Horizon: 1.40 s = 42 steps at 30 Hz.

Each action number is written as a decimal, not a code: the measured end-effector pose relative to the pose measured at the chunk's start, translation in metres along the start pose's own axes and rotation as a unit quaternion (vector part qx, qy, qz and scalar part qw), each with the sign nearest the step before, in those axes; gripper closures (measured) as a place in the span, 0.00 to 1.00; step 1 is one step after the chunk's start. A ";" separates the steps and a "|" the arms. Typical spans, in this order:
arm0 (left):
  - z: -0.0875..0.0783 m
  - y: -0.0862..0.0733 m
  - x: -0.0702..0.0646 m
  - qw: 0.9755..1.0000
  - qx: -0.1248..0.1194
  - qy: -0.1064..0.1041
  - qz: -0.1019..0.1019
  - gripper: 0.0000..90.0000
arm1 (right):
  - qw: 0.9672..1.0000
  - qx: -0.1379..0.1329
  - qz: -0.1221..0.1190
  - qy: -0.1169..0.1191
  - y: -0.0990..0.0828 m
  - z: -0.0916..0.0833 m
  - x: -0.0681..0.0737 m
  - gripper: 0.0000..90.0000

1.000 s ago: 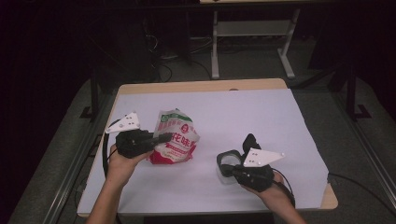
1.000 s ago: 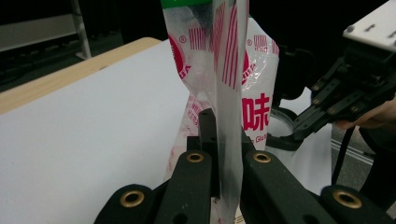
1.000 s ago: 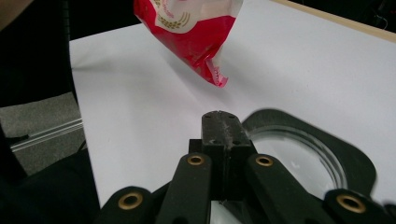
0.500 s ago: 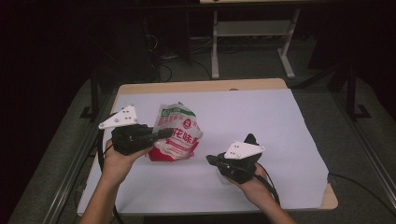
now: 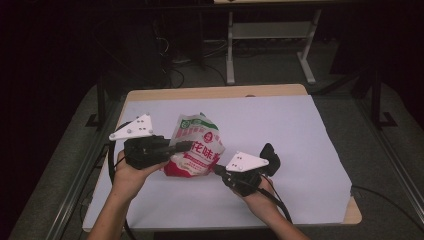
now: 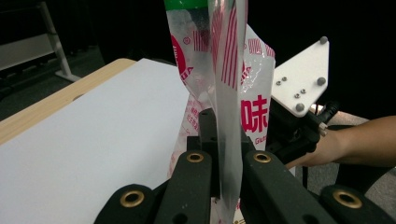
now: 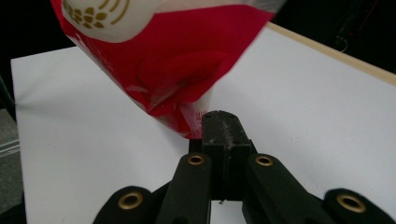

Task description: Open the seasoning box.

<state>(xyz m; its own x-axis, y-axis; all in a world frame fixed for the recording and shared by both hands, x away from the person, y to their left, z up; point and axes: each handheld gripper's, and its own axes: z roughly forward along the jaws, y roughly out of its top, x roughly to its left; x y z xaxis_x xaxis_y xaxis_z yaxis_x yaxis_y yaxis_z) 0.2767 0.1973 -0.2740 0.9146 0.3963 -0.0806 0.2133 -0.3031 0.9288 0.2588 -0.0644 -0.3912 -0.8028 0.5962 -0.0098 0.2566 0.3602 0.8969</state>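
The snack bag [image 5: 196, 147] hangs just above the white worktop [image 5: 300, 140], stretched between both tongs: left tongs [image 6: 228, 161] clamped on its side seam, right tongs [image 7: 224, 135] pinching its lower corner, likely to keep it steady for handling.

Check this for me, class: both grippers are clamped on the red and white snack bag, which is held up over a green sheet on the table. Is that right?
One detail is wrong: the sheet on the table is white, not green, as the high view shows. The rest stands: the left gripper pinches the bag at its clear edge, and the right gripper is shut on its red bottom corner.
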 end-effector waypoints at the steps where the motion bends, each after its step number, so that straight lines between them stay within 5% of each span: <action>1: 0.001 0.000 0.000 1.000 0.000 -0.001 -0.001 1.00 | 1.000 -0.003 -0.001 0.000 0.000 0.000 0.001 1.00; 6: 0.004 0.001 -0.002 1.000 -0.002 -0.008 -0.003 1.00 | 1.000 -0.017 -0.008 -0.012 0.000 0.003 0.002 1.00; 15: 0.010 0.006 -0.003 1.000 -0.001 -0.024 0.000 1.00 | 1.000 -0.021 0.000 0.012 0.001 0.007 0.005 1.00; 27: 0.018 0.019 -0.006 0.999 0.006 -0.036 0.009 1.00 | 0.999 -0.033 -0.019 0.029 -0.001 0.008 0.017 1.00; 42: 0.033 0.018 -0.001 0.999 0.012 -0.038 -0.016 1.00 | 0.999 -0.027 -0.023 0.028 -0.007 0.016 0.028 1.00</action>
<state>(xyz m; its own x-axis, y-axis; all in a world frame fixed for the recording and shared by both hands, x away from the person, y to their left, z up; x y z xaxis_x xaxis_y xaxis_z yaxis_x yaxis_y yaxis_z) 0.2910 0.1629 -0.2686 0.9307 0.3386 -0.1383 0.2496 -0.3118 0.9168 0.2435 -0.0387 -0.4055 -0.8419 0.5389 -0.0287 0.1904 0.3464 0.9186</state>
